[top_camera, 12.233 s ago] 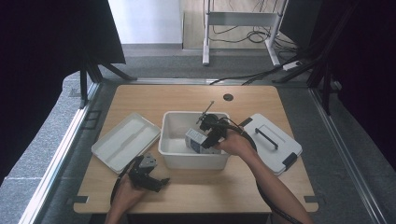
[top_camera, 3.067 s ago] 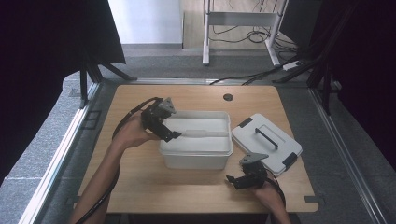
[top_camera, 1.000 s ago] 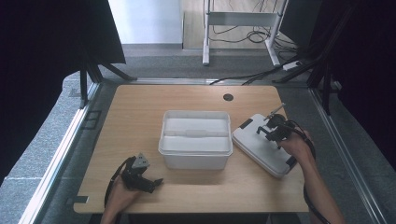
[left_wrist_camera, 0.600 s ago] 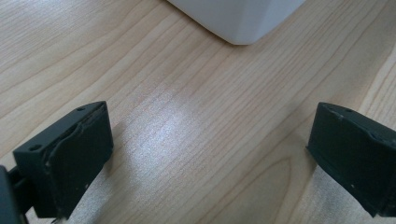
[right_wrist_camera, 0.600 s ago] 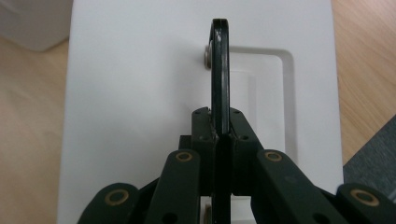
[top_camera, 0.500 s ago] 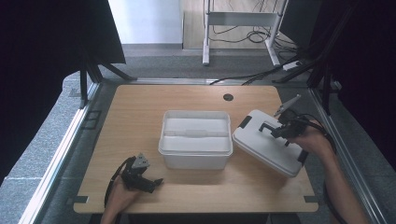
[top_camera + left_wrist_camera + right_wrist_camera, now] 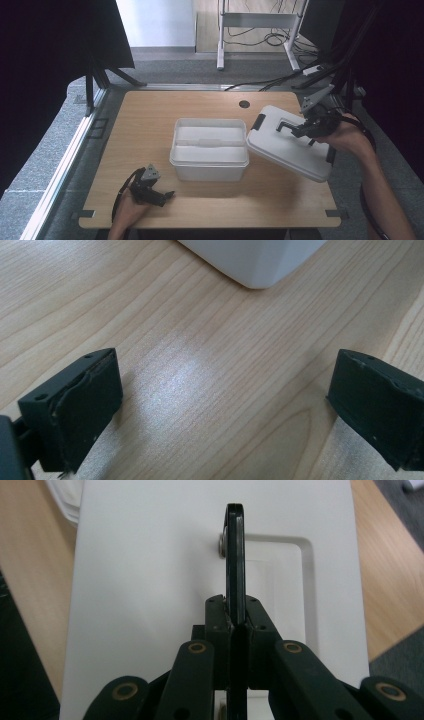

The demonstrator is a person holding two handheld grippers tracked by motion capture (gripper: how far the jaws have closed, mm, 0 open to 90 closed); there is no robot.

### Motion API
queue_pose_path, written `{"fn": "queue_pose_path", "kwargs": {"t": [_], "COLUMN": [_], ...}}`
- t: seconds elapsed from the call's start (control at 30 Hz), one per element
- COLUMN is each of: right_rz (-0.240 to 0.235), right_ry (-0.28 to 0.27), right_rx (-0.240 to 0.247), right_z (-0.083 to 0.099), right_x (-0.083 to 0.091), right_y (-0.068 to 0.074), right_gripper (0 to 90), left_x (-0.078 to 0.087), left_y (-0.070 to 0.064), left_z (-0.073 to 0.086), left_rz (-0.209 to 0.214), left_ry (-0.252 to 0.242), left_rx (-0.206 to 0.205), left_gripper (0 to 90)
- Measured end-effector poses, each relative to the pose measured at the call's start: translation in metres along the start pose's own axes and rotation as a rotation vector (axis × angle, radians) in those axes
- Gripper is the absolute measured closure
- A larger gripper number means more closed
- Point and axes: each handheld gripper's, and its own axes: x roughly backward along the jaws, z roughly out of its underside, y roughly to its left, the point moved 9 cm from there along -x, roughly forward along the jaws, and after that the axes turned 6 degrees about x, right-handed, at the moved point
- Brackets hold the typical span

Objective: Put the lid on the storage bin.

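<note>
A white plastic box point(image 7: 209, 150) stands in the middle of the wooden table point(image 7: 150, 115); an inner tray or lid lies inside it. A white lid point(image 7: 290, 145) with a black handle point(image 7: 235, 555) hangs tilted above the table's right side, its left edge near the box's right rim. My right gripper point(image 7: 305, 129) is shut on that black handle point(image 7: 286, 125), its jaws pressed on either side of it. My left gripper point(image 7: 162, 196) rests low on the table at the front left, open, with bare wood between its pads point(image 7: 80, 405). A corner of the box point(image 7: 255, 262) lies ahead of it.
A round cable hole point(image 7: 244, 104) sits at the table's back edge. Black screens stand left and right of the table. A metal stand base point(image 7: 260, 30) and cables lie on the floor behind. A latch clip point(image 7: 258, 122) hangs from the lid's left end.
My right gripper closed on the lid's handle and lifted the lid off the table, tilting it toward the box. The left gripper has stayed put at the front left.
</note>
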Motion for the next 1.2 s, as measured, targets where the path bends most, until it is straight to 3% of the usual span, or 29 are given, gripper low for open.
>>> {"fn": "queue_pose_path", "kwargs": {"t": [0.27, 0.63, 0.83, 1.0, 1.2], "right_rz": [-0.062, -0.143, -0.182, -0.200, -0.207], "right_ry": [-0.039, -0.069, -0.074, -0.058, -0.012], "right_rx": [0.152, 0.321, 0.384, 0.414, 0.427], "right_z": [-0.053, -0.138, -0.179, -0.198, -0.196], "right_x": [-0.009, -0.058, -0.088, -0.112, -0.132], "right_y": [0.019, 0.048, 0.063, 0.072, 0.071], "right_gripper": [83.8, 83.8, 83.8, 83.7, 83.5], "left_x": [0.000, 0.001, 0.001, 0.002, 0.002], "left_y": [0.000, -0.001, -0.001, -0.002, -0.002], "left_z": [0.000, 0.000, 0.000, 0.000, 0.000], "left_rz": [0.002, 0.007, 0.009, 0.009, 0.008], "left_ry": [-0.003, -0.008, -0.009, -0.011, -0.013], "left_rx": [-0.003, -0.006, -0.010, -0.010, -0.006], "left_gripper": [1.7, 3.5, 4.4, 5.1, 5.4]}}
